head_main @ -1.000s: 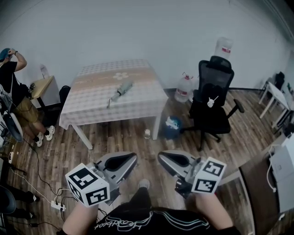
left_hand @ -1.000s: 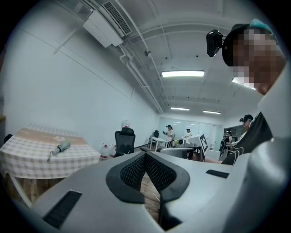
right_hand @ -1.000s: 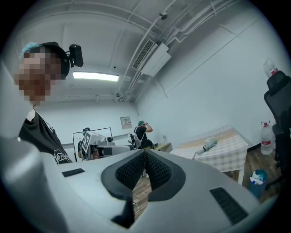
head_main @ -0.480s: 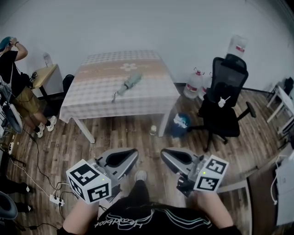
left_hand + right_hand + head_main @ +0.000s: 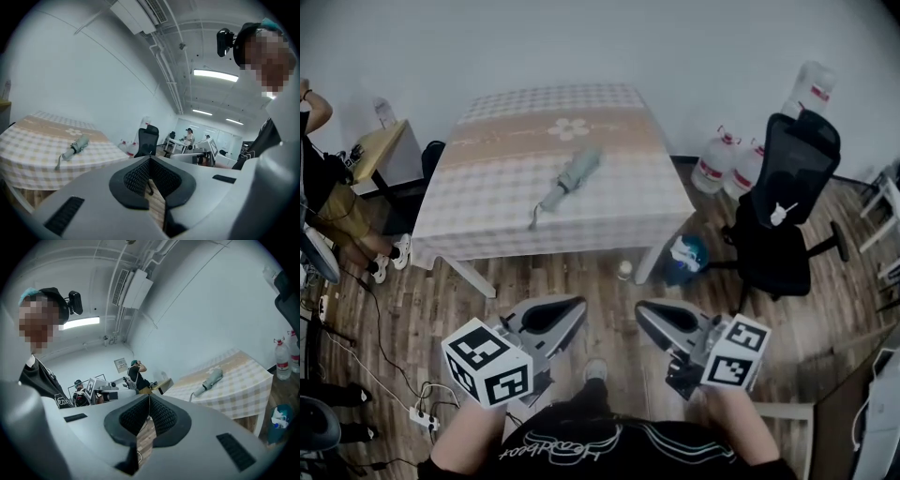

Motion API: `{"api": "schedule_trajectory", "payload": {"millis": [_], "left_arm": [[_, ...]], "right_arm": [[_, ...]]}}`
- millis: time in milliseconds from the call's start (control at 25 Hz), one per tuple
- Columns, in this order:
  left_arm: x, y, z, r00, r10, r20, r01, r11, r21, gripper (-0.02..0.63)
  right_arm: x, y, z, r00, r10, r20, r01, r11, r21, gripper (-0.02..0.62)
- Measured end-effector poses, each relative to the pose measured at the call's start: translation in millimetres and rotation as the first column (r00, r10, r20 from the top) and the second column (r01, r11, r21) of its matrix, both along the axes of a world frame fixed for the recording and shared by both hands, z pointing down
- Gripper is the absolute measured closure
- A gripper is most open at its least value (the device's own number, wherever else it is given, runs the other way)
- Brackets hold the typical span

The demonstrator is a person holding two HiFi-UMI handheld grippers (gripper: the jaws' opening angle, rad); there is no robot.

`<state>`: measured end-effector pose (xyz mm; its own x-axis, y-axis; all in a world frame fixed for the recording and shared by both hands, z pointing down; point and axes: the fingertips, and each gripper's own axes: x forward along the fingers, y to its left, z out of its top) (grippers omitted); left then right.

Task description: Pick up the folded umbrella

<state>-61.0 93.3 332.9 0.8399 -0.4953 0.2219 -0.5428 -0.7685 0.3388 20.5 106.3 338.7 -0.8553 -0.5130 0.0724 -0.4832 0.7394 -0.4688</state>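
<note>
A folded grey umbrella [image 5: 572,176] lies slantwise on the checked tablecloth of the table [image 5: 487,211], its strap end toward the near edge. It also shows in the left gripper view, umbrella [image 5: 76,146], and in the right gripper view, umbrella [image 5: 209,380]. My left gripper [image 5: 574,307] and right gripper [image 5: 649,310] are held side by side low over the wooden floor, well short of the table. Both are shut with nothing between their jaws. The left gripper [image 5: 150,159] and right gripper [image 5: 149,398] show their pads meeting at the tips.
A black office chair [image 5: 789,211] stands right of the table, with water bottles [image 5: 727,161] against the wall behind it. A blue bag [image 5: 686,255] and a small bottle [image 5: 624,270] sit by the table's near right leg. A person [image 5: 323,192] stands at the left by a small desk [image 5: 373,150]. Cables and a power strip [image 5: 420,419] lie on the floor.
The table and umbrella have grown larger and shifted down and right in the head view as I moved toward them. Both grippers stayed shut and side by side.
</note>
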Motion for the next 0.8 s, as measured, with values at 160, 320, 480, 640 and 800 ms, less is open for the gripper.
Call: {"api": "schedule_trajectory", "payload": {"millis": [160,320,480,640,800], "left_arm": [[-7.4,-81.9,10.6,0.999,-0.014,0.037,0.014,1.000,-0.018,0.611],[-15.6,-146.7,17.2,0.999,-0.010,0.037,0.011,0.999,-0.036,0.611],[-18.5,-187.0,25.7,0.998,-0.010,0.059,0.012,0.999,-0.038,0.611],[-14.1,-208.9,26.7,0.999,-0.007,0.054,0.008,1.000,-0.021,0.611],[-11.8,-235.8,31.8,0.997,-0.031,0.073,0.032,0.999,-0.020,0.611]], "right_arm": [[-7.0,-81.0,6.6,1.000,-0.006,0.013,0.007,0.999,-0.033,0.583],[-17.7,-143.5,8.8,1.000,-0.014,0.009,0.015,0.999,-0.047,0.583],[-16.9,-180.8,11.5,1.000,-0.005,0.009,0.005,0.999,-0.050,0.583],[-10.8,-203.6,12.8,1.000,-0.003,0.019,0.003,0.999,-0.048,0.583],[-4.7,-229.2,14.0,1.000,-0.018,0.017,0.019,0.999,-0.042,0.583]]}}
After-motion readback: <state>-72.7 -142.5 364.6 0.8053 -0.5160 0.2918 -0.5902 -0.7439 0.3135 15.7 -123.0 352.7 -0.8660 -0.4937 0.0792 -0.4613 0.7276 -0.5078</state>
